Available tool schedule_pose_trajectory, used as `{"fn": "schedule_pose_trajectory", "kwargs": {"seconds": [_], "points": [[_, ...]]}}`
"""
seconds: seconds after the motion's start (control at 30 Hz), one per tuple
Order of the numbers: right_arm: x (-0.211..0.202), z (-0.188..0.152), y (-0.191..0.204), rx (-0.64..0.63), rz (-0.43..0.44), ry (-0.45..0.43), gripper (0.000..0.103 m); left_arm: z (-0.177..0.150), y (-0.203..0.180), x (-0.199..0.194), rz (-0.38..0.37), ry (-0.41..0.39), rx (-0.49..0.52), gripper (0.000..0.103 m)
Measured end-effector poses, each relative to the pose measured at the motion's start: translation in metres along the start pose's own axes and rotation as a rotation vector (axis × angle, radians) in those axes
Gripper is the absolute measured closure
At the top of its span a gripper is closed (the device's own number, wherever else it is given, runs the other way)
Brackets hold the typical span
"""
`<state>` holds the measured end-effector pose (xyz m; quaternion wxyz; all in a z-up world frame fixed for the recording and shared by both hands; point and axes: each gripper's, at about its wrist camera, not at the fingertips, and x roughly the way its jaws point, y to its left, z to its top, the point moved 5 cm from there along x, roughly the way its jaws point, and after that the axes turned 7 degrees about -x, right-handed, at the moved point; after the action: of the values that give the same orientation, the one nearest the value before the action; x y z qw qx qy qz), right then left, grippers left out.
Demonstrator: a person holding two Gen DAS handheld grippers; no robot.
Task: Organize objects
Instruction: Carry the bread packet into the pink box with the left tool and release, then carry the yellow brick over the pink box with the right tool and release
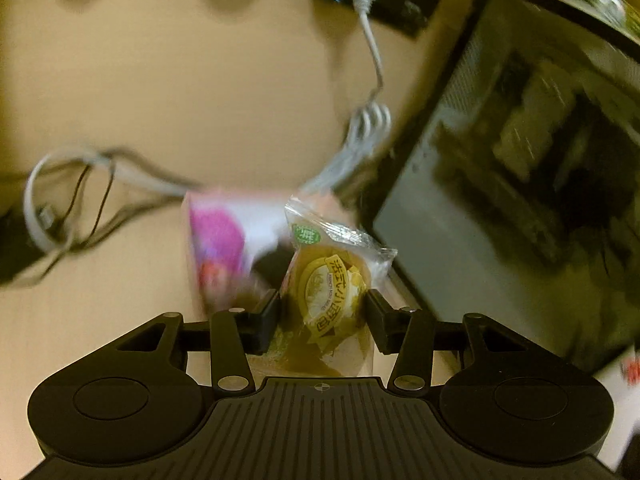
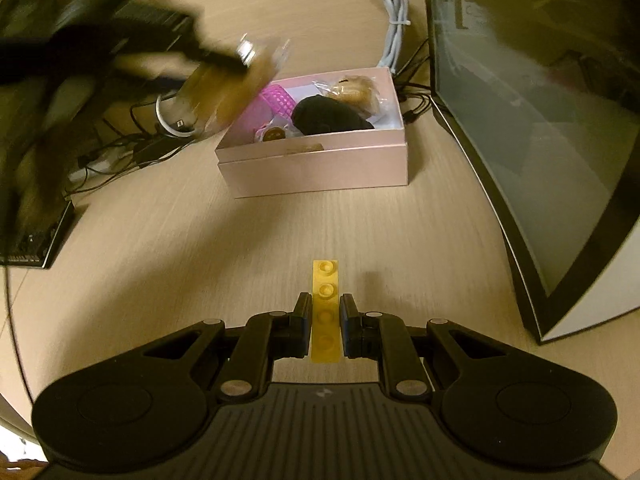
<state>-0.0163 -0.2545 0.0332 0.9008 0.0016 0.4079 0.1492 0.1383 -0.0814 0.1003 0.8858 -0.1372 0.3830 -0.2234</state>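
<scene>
My left gripper (image 1: 323,312) is shut on a clear-wrapped small bread packet (image 1: 334,284) with a yellow label, held above the pink box (image 1: 216,248), which is blurred below it. In the right wrist view the left gripper (image 2: 244,58) is a dark blur with the packet at the box's far left corner. My right gripper (image 2: 325,318) is shut on a yellow four-stud brick (image 2: 326,308) just above the wooden table. The pink box (image 2: 316,168) holds another wrapped bread (image 2: 354,90), a black object (image 2: 328,116), a pink roll (image 2: 280,100) and a small wrapped sweet (image 2: 274,134).
A dark monitor (image 2: 540,120) stands at the right, close to the box. A bundled white cable (image 2: 394,20) lies behind the box. Tangled black cables and a white cable loop (image 2: 168,120) lie left of it. A black device (image 2: 36,240) sits at the left edge.
</scene>
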Motion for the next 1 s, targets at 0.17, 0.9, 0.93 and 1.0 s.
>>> {"fn": "schedule_pose_trajectory", "kwargs": {"seconds": [0.17,0.9,0.93,1.0], "points": [[0.002,0.0,-0.001,-0.006,0.006,0.001,0.089,0.056,0.01,0.063,0.046,0.03,-0.104,0.052],[0.015,0.005,-0.027,0.012,-0.015,0.022,0.089,0.035,0.039,0.06,0.032,-0.044,-0.243,0.05],[0.014,0.007,-0.028,0.021,-0.015,0.019,0.089,0.028,0.041,0.048,0.033,-0.051,-0.227,0.05],[0.013,0.013,-0.028,0.034,-0.012,0.009,0.089,0.01,0.047,0.023,0.037,-0.056,-0.208,0.05]]}}
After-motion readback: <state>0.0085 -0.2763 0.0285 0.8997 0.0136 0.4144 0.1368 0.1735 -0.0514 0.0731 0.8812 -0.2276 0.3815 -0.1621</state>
